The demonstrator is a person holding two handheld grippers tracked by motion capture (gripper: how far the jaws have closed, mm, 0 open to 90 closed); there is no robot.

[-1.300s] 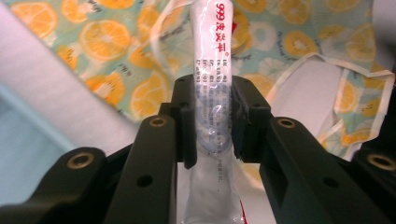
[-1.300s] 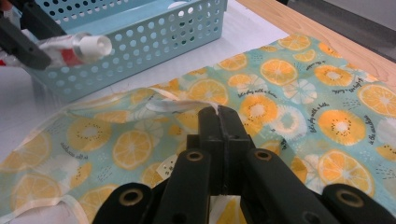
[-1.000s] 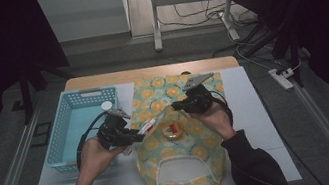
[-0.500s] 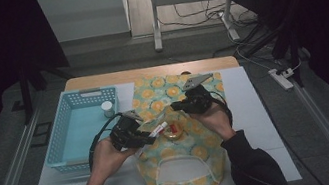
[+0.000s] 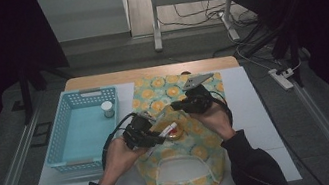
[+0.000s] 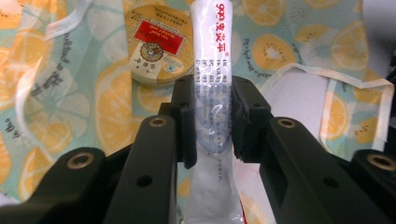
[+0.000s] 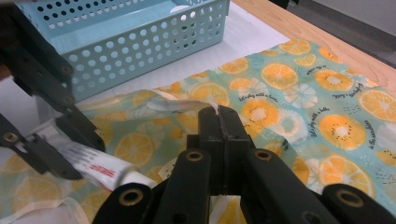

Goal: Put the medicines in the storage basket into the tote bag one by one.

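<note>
Your left fingers [image 6: 187, 121] clamp a white tube [image 6: 212, 93] over the fruit-print bag [image 5: 180, 135], just beside the round tin [image 6: 159, 46]; your right gripper [image 7: 218, 122] pinches the bag's edge shut. The glossy tube could slide free, or its tip could nudge the tin. The blue basket [image 5: 82, 129] crowds your left; bare worktop [image 5: 256, 107] lies to the right.
</note>
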